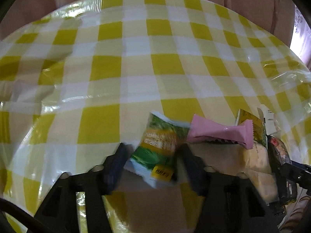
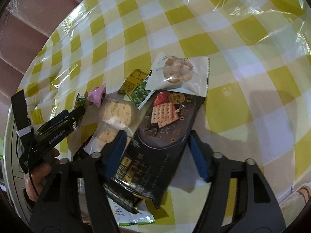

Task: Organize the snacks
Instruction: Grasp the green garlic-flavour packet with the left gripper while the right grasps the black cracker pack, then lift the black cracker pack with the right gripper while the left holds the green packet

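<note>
Checkered tabletop (image 1: 105, 68): my left hand-held gripper (image 1: 153, 157) pinches the light, crinkly green packet (image 1: 155, 151); my right hand-held gripper (image 2: 155, 147) straddles the stiff dark cracker box (image 2: 161, 128), grip uncertain.

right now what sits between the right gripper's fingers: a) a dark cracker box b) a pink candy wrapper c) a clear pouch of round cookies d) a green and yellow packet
a: in the right wrist view the dark cracker box lies between the blue pads of the right gripper, while the pink candy wrapper and the clear pouch of round cookies lie farther out on the checked tablecloth.
</note>
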Demonstrator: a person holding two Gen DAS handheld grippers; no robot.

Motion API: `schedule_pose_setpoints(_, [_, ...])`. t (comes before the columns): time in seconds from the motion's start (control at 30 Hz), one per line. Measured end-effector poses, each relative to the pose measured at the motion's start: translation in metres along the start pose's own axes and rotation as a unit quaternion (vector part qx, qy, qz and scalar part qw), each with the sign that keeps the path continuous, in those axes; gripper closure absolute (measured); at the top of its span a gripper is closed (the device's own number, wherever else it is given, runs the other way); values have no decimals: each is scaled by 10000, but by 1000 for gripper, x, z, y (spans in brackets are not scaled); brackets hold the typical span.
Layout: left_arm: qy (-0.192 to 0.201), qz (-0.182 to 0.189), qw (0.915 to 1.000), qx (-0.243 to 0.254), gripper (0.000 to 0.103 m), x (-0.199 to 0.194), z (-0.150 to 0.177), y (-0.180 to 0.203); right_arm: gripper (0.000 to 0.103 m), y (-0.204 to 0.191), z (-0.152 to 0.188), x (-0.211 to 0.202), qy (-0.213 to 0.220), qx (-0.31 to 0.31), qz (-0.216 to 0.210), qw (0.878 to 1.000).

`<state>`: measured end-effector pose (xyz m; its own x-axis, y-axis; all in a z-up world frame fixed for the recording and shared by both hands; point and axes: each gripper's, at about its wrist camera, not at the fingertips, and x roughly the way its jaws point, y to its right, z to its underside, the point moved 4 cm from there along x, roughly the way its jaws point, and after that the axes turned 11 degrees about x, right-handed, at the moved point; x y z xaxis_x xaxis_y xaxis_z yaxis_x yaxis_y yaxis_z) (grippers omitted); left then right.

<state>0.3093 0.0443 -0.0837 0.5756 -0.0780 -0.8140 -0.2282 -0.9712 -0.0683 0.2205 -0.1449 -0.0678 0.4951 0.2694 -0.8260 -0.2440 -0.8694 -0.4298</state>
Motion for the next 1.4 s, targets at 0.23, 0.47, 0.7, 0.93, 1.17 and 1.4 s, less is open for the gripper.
schedule_pose_setpoints(0.23, [22, 93, 9999, -119, 58, -4, 2, 0, 55, -10, -1, -5, 200, -312, 32, 9993])
schedule_pose_setpoints(0.47, [50, 141, 9996, -252, 61, -14, 11, 2, 70, -18, 0, -15, 341, -522, -211, 9978])
schedule_pose_setpoints(0.7, [57, 121, 9996, -259, 62, -23, 20, 9, 71, -37, 8, -18, 220, -754, -610, 9950])
schedule_pose_setpoints(0.93, [272, -111, 9995, -79, 65, -48, 25, 25, 71, -56, 14, -16, 107, -925, -829, 9922])
schedule_pose_setpoints(1.17, [212, 111, 9996, 132, 67, -56, 33, 48, 71, -70, 23, -7, -121, -1050, -972, 9896])
schedule_pose_setpoints(1.4, [6, 191, 9998, 2, 67, -47, 37, 46, 63, -57, 22, -6, -154, -804, -640, 9946])
